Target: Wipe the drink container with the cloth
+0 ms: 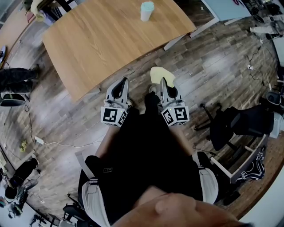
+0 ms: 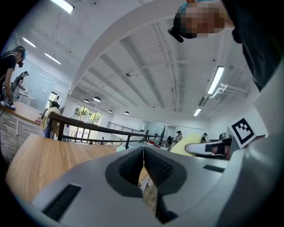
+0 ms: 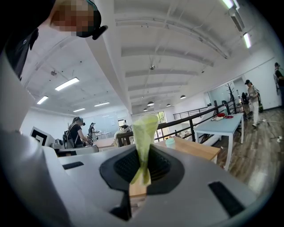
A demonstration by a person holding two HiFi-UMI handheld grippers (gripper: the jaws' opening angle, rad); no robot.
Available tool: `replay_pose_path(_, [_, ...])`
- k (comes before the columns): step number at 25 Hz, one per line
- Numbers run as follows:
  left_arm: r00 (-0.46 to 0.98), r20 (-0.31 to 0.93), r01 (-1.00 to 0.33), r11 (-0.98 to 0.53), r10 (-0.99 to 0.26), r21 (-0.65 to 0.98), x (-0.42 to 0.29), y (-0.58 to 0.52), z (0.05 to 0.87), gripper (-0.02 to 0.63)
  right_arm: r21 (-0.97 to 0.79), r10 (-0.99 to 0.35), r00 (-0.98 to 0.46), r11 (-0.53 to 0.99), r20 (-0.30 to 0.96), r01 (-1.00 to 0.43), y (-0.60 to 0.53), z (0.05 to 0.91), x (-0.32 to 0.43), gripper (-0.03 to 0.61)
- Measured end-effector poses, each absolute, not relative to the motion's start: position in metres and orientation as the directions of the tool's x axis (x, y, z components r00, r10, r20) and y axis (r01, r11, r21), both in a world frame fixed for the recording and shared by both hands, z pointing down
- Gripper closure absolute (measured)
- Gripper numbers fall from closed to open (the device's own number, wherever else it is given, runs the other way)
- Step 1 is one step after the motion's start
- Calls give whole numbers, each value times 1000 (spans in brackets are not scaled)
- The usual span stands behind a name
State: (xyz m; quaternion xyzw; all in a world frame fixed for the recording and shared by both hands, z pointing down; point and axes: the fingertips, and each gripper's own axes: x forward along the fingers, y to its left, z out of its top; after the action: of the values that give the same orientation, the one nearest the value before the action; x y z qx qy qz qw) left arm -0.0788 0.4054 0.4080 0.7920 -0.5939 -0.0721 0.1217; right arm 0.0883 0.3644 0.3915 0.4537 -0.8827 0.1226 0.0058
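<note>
Right claw [image 3: 141,165] pinching cloth [image 3: 145,132], left claw [image 2: 143,165] closed, cup [image 1: 147,11] on table [image 1: 102,42], plank floor [image 1: 215,57]

Teal-lidded white drink container [image 1: 147,12] upright on table [image 1: 102,44], yellow-green cloth [image 1: 159,74] pinched in right hand-held gripper [image 1: 164,82]

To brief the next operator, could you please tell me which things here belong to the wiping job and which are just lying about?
Job: white cup with teal lid; pale yellow cloth, clamped in the right gripper; light wooden table.
Lying about: black office chair; white table in the background.
</note>
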Motion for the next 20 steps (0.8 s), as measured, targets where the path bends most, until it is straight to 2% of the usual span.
replay_pose_path(10, [262, 56, -933, -238, -963, 272, -85, 353, 418, 591, -194, -778, -618, 593, 115, -782, 304, 398, 77, 535])
replay_pose_path(20, [244, 97, -944, -214, -965, 250, -63, 235, 423, 591, -189, -761, -637, 612, 123, -768, 189, 402, 100, 535])
